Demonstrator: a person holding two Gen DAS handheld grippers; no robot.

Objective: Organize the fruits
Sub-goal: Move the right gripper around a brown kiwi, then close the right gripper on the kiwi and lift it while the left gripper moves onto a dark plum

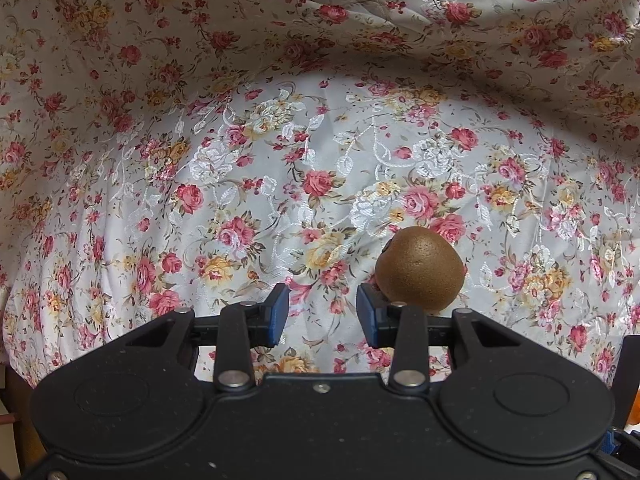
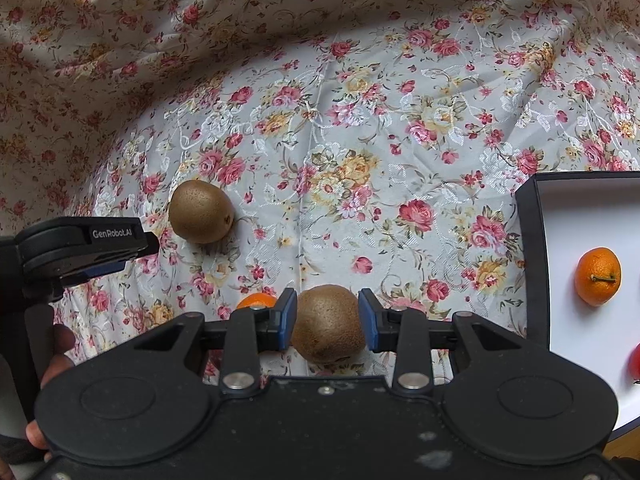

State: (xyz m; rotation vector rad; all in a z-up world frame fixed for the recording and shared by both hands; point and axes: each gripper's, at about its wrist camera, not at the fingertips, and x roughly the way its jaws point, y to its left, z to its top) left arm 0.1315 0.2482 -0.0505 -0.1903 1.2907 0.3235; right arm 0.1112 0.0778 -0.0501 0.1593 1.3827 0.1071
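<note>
— Kiwi (image 2: pixel 328 324) sat between the blue pads of the right tongs (image 2: pixel 327 322), both pads touching its sides, so the tongs were clamped on it, close to the worktop's near edge. A tangerine (image 2: pixel 256 301) peeked out just beside the left pad.

— And the other kiwi?

— A second kiwi (image 1: pixel 420 270) lay on the floral cloth (image 1: pixel 280 160), toward the worktop's left side in the right wrist view. The left tongs (image 1: pixel 322 314) stood apart with nothing between them; that kiwi lay just outside their right pad (image 1: pixel 370 316), whether touching I could not tell.

— Anything already sorted?

— At the worktop's right edge stood a black-walled box (image 2: pixel 534 264) with a white floor. An orange tangerine (image 2: pixel 598 276) lay in it, and a red fruit (image 2: pixel 634 360) showed partly at the frame's border.
</note>
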